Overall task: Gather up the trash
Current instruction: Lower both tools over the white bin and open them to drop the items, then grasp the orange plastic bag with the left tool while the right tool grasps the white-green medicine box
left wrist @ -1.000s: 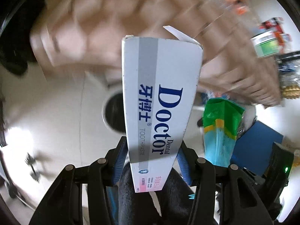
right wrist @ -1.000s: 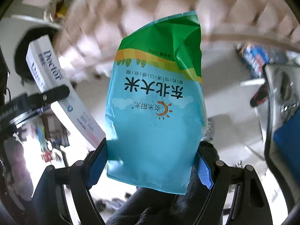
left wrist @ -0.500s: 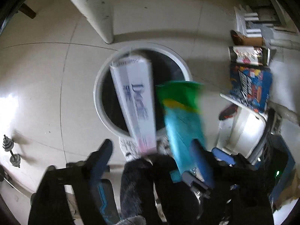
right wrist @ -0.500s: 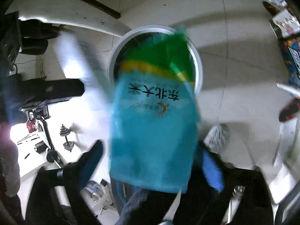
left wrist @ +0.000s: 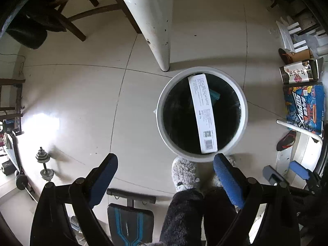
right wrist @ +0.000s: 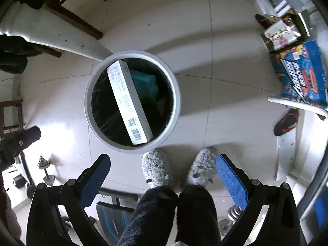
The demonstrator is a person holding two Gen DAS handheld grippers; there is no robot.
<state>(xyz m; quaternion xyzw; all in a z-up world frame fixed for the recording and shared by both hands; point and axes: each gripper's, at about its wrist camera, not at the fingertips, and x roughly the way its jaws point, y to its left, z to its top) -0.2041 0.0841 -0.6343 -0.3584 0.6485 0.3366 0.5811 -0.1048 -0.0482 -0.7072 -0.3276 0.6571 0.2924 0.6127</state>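
Both grippers are seen spread wide and empty above the floor: the left gripper (left wrist: 166, 162) and the right gripper (right wrist: 163, 164) each show two blue pads well apart with nothing between them. The trash is found inside the round bin (left wrist: 162, 110), which stands on the tiled floor just beside a white table leg (left wrist: 155, 26) and directly in front of the grey slippers (right wrist: 155, 168). A long white toothpaste box (left wrist: 202, 112) is lodged slantwise across the opening, its upper end near the far rim and its lower end, marked with printed codes, propped at the near rim; it appears not to have dropped fully to the bottom. A teal packet (right wrist: 143, 80) is glimpsed deeper in the black liner, partly hidden under the box. The drop is judged to be made, so the step is best finished by lifting both tools straight up and away, clear of the rim, so the propped box is not knocked out. If more is to be added, the box would probably have to be nudged down first.
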